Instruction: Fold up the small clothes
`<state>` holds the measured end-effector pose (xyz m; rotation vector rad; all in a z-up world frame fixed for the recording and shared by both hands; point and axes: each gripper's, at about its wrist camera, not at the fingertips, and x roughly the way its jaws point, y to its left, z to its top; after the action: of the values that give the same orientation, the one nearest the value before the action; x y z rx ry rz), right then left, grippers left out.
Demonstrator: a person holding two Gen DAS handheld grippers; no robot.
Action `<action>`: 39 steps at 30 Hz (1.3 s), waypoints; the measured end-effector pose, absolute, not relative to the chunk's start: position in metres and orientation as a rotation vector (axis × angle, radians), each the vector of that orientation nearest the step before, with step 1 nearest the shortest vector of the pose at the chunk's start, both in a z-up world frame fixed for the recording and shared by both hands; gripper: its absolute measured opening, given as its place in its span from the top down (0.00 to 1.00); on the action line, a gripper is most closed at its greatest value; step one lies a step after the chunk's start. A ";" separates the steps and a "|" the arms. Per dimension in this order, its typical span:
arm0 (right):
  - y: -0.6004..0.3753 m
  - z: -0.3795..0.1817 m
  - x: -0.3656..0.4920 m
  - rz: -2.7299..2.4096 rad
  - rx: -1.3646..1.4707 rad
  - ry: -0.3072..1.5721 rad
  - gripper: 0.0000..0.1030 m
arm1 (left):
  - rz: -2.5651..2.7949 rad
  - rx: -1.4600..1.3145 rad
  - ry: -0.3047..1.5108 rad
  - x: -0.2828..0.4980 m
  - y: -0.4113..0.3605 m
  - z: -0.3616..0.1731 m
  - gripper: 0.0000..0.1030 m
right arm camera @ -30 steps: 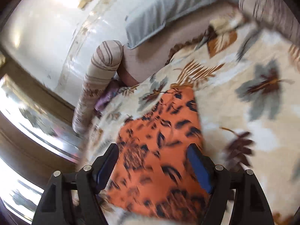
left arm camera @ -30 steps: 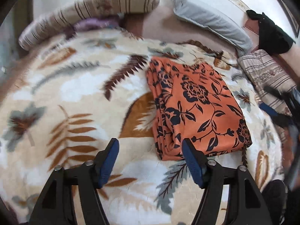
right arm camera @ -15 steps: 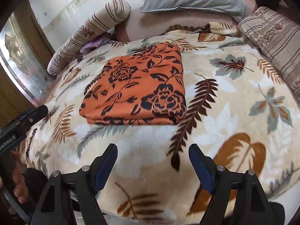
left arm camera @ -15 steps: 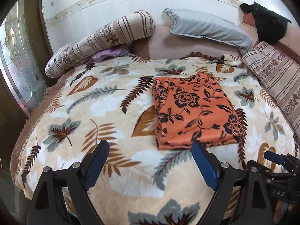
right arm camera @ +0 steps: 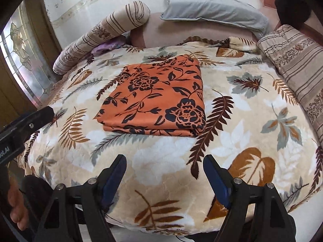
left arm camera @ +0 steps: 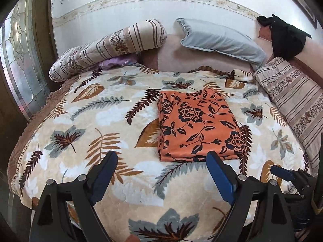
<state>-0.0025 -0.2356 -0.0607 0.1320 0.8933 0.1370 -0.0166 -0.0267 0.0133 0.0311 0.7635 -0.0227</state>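
Ahead of both sets of jaws, on the leaf-print blanket: folded orange floral cloth, flat, untouched. Left gripper and right gripper spread wide, empty, well short of it. Judged done; if tidying, press stacked edges square. Open blanket all round; striped pillow rightward.

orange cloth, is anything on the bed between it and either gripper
Nothing visible. The folded orange cloth lies alone on the leaf-print blanket, with only bare blanket between it and the open left gripper and open right gripper. The pillows sit beyond it.
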 end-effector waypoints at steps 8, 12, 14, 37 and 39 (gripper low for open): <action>-0.230 -0.068 0.004 0.144 0.132 0.909 0.21 | -0.023 0.052 0.753 -0.013 -0.032 0.012 0.08; -0.229 -0.070 0.006 0.152 0.123 0.914 0.21 | -0.021 0.071 0.768 -0.004 -0.034 0.008 0.08; -0.230 -0.071 0.008 0.150 0.119 0.915 0.21 | -0.031 0.075 0.795 0.002 -0.036 0.002 0.08; -0.232 -0.067 0.015 0.108 0.117 0.898 0.21 | -0.026 0.041 0.789 0.002 -0.035 -0.002 0.08; -0.232 -0.066 0.016 0.108 0.112 0.896 0.21 | -0.028 0.038 0.789 0.003 -0.035 -0.001 0.08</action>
<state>0.0157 -0.2315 -0.0657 0.1118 0.8956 0.1077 0.0028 -0.0350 -0.0011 0.0383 0.7894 -0.0278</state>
